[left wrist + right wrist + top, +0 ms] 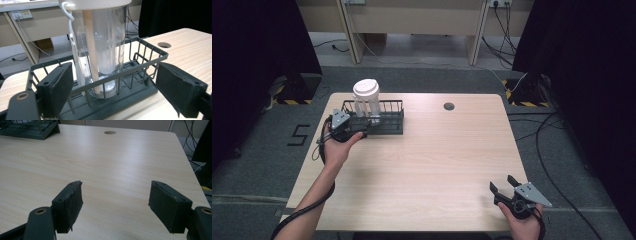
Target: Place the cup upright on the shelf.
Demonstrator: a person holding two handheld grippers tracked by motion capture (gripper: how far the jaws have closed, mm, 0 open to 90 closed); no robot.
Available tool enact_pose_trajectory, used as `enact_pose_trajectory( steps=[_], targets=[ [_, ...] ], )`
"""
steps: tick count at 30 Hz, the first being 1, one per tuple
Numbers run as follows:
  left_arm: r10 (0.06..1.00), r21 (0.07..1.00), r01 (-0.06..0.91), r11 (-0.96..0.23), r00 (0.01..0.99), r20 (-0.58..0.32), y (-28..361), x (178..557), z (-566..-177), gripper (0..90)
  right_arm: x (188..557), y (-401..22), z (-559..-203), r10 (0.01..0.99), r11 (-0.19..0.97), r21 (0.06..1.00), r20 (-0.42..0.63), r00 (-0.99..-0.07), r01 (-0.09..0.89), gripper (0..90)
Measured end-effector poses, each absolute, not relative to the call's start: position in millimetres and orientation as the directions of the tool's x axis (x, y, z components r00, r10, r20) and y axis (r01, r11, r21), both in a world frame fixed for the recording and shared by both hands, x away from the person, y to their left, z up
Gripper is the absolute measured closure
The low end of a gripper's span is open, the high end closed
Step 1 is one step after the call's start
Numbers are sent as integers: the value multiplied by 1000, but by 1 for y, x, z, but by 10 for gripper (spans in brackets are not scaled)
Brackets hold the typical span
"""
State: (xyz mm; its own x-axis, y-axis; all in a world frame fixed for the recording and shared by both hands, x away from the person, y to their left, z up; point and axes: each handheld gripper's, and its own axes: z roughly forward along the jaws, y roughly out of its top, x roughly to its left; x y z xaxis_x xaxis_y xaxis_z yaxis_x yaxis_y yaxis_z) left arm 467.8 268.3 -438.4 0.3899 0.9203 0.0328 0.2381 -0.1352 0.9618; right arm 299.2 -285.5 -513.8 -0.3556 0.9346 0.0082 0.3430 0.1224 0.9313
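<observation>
Clear lidded tumbler (pixel 366 98) stands in the wire basket (pixel 388 122) near the table's (pixel 432 160) far-left corner; left gripper (pixel 346 131) released beside it, right gripper (pixel 508 188) released near-right.

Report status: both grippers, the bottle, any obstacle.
Left gripper open at basket. Right gripper open, idle. Bottle upright inside basket. Basket wire between jaws and bottle.

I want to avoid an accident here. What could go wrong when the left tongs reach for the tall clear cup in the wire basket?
The open left tongs straddle the black wire basket, so closing may catch its rim. The tall clear plastic cup with white lid looks top-heavy and could tip.
</observation>
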Motion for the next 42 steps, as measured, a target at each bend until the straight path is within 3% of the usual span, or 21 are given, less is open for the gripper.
enact_pose_trajectory(
  steps=[42],
  targets=[
    [914, 962, 238, -134, 404, 28, 292, 401, -465, 143, 299, -285, -514, 936, 124, 931, 5, -352, 344, 272]
  ],
)
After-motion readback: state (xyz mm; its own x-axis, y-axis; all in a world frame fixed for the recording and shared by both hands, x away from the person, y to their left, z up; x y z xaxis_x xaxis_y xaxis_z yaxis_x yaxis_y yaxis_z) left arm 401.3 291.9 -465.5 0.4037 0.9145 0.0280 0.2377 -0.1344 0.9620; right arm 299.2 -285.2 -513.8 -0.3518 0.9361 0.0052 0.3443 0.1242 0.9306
